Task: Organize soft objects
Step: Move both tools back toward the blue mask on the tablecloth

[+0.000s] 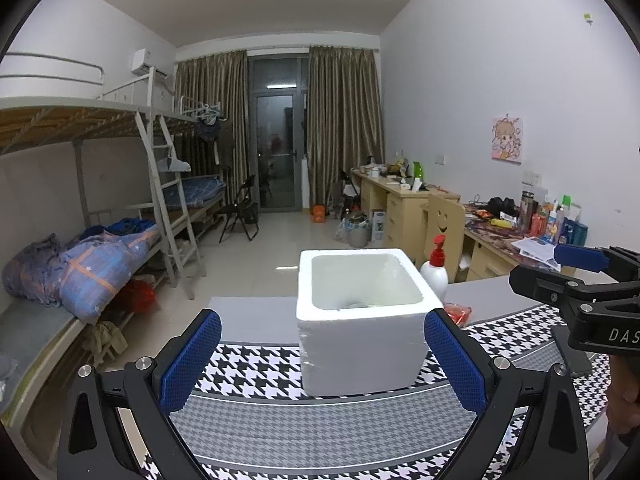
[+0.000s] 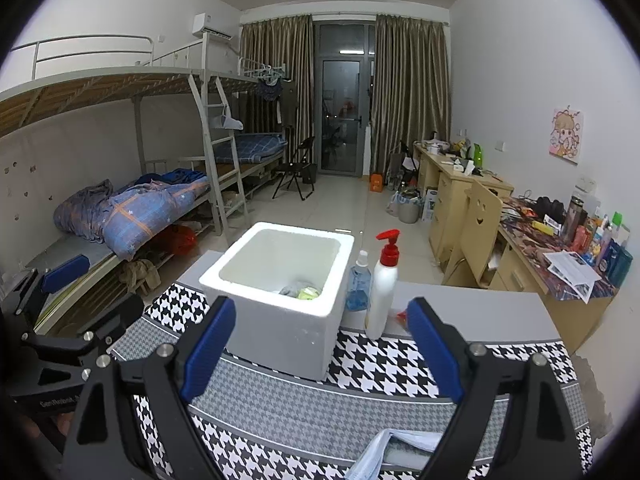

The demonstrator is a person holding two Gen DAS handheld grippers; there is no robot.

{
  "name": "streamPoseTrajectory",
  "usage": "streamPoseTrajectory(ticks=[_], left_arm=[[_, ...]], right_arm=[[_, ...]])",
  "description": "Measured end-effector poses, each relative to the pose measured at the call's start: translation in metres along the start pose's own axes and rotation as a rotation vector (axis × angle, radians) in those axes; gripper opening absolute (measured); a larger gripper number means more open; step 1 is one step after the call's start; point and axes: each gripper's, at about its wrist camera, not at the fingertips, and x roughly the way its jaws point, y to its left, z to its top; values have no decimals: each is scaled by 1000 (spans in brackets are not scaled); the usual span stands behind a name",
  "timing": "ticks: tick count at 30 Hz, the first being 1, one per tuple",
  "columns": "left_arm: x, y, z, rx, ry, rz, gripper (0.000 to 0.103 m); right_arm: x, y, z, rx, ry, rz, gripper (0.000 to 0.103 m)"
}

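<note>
A white foam box [image 1: 362, 334] stands open-topped on a houndstooth cloth [image 1: 280, 420]. In the right wrist view the box [image 2: 280, 320] holds small soft items, greenish and grey [image 2: 302, 291], at its bottom. My left gripper [image 1: 322, 354] is open and empty, its blue pads either side of the box's near face. My right gripper [image 2: 322, 344] is open and empty, just in front of the box. A pale blue-white soft packet [image 2: 394, 450] lies on the cloth below the right gripper. The right gripper also shows at the right edge of the left wrist view [image 1: 576, 272].
A white pump bottle with red top [image 2: 382, 292] and a blue clear bottle [image 2: 358, 286] stand right of the box. A red wrapper [image 1: 458, 312] lies behind it. Bunk beds [image 2: 132, 208] stand left, cluttered desks [image 2: 560, 248] right.
</note>
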Motion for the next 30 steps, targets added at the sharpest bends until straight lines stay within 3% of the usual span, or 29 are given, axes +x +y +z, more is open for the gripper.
streamPoseTrajectory(ticks=[30], left_arm=[[-30,-55,-24,41,-48,-125,102]], right_arm=[[-56,-29,-51,37,-79,-102,90]])
